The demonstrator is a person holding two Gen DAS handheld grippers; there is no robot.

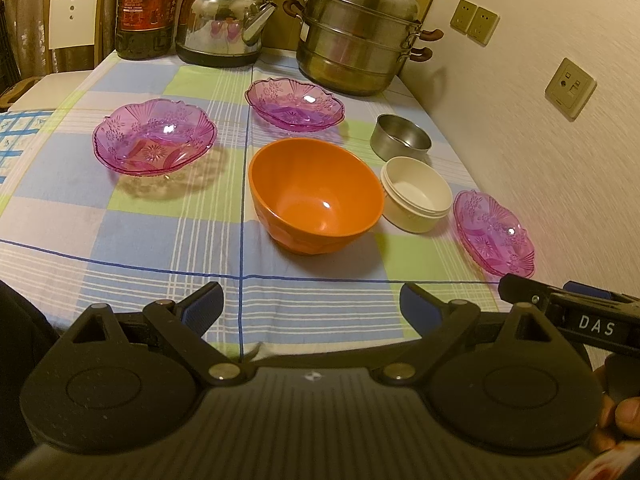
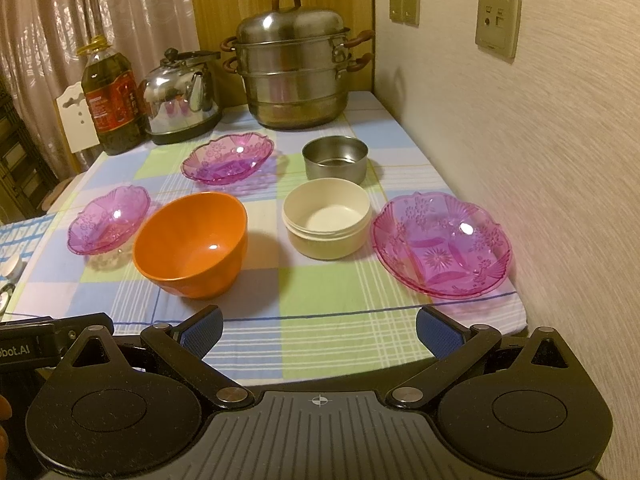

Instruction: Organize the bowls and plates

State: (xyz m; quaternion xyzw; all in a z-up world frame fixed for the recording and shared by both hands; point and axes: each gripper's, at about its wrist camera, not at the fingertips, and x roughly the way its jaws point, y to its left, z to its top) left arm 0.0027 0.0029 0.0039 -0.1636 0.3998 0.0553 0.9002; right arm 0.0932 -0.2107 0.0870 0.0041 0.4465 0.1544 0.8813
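An orange bowl (image 1: 316,196) (image 2: 191,240) stands mid-table, a cream bowl (image 1: 416,194) (image 2: 326,224) to its right and a steel bowl (image 1: 401,137) (image 2: 335,159) behind that. Three pink glass plates lie around them: one at the left (image 1: 154,136) (image 2: 108,219), one at the back (image 1: 295,105) (image 2: 228,157), one by the wall at the right (image 1: 494,233) (image 2: 442,245). My left gripper (image 1: 310,304) is open near the table's front edge, short of the orange bowl. My right gripper (image 2: 319,330) is open too, nothing between its fingers, in front of the cream bowl.
A steel steamer pot (image 1: 356,36) (image 2: 296,68), a kettle (image 1: 224,20) (image 2: 182,96) and an oil bottle (image 1: 146,8) (image 2: 112,100) stand along the back of the checked tablecloth (image 1: 120,240) (image 2: 320,292). The wall with sockets (image 1: 570,88) runs close on the right. A chair (image 1: 74,16) stands back left.
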